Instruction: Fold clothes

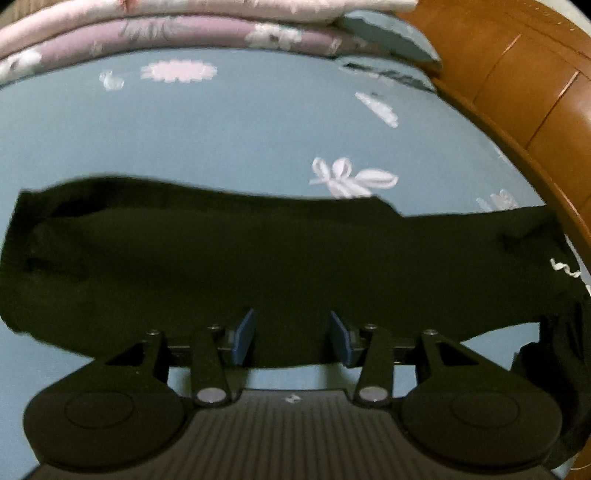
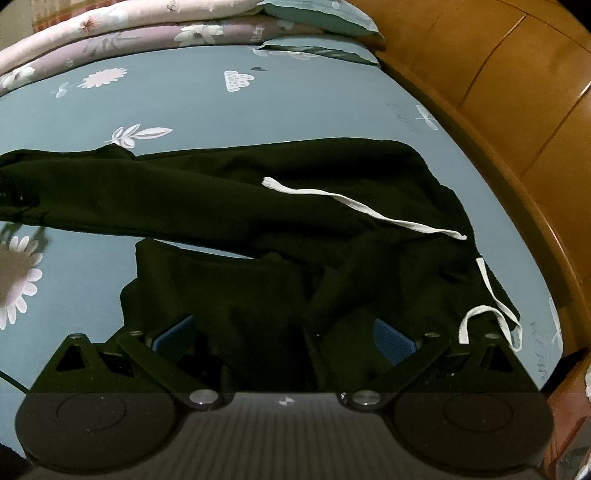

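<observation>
Black trousers (image 2: 236, 199) lying spread on a blue bedsheet (image 1: 184, 129) printed with white flowers and leaves, one long leg stretched flat across the bed from side to side

Left gripper (image 1: 291, 336) hovering low over the near edge of that dark cloth, blue pads (image 1: 244, 334) set partly apart, a gap between them, black fabric seen behind and below the gap but nothing pinched; whether the pads touch the cloth not clear in the blur

Right gripper (image 2: 284, 339) pointing down over the bunched waist end of the trousers, blue fingers (image 2: 395, 341) standing wide, dark folds heaped between them; no clamping visible, pads apart from each other by a broad stretch of cloth

White drawstring (image 2: 365, 208) trailing across the upper part of the trousers in the right wrist view, a second length of it (image 2: 491, 314) looping near the right edge of the garment, just beside the right finger

Folded quilt (image 2: 110, 37) in pink and mauve with pale flowers stacked at the far end of the bed, a blue pillow (image 2: 325, 18) next to it

Wooden bed frame (image 2: 498, 110) curving along the right side, orange-brown, close against the sheet's edge

Second shorter fold of black cloth (image 2: 192, 280) lying nearer the right camera, below the long leg, a strip of blue sheet showing between the two
</observation>
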Tool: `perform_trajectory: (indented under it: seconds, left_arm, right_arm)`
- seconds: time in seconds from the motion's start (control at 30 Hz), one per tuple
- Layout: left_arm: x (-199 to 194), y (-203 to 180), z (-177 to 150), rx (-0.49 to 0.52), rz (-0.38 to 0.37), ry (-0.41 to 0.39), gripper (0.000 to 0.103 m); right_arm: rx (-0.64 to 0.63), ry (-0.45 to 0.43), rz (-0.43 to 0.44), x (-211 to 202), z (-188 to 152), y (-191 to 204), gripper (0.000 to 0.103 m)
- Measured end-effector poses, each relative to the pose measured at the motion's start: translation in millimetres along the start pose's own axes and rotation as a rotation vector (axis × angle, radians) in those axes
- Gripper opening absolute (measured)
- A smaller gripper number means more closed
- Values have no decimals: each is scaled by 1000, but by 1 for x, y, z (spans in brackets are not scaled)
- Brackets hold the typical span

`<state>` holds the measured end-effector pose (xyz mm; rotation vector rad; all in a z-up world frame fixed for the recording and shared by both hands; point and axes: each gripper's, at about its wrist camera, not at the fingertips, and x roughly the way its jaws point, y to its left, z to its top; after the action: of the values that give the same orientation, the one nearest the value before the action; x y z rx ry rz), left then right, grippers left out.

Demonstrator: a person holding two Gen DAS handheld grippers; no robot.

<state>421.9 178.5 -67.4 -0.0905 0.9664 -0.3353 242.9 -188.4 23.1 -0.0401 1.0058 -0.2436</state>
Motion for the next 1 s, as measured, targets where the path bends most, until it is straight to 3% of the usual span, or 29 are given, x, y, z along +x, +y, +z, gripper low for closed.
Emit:
perform_trajectory:
  seconds: [0.13,0.3,0.7,1.0]
  left_arm:
    - [7,10,-6,-41,42,36,45]
    - [5,16,-7,-70,20,30,49]
    - [3,-4,-2,0,60,-8,53]
    - [10,-1,-6,-24,44,25,54]
  right_arm:
    - [13,1,-20,-4,-2,-3,103]
    - [26,-8,-70,-15,0,-13,103]
    - [122,-59,-214,-54,-1,-54,103]
    - [90,-119,-159,-68,8,-48,103]
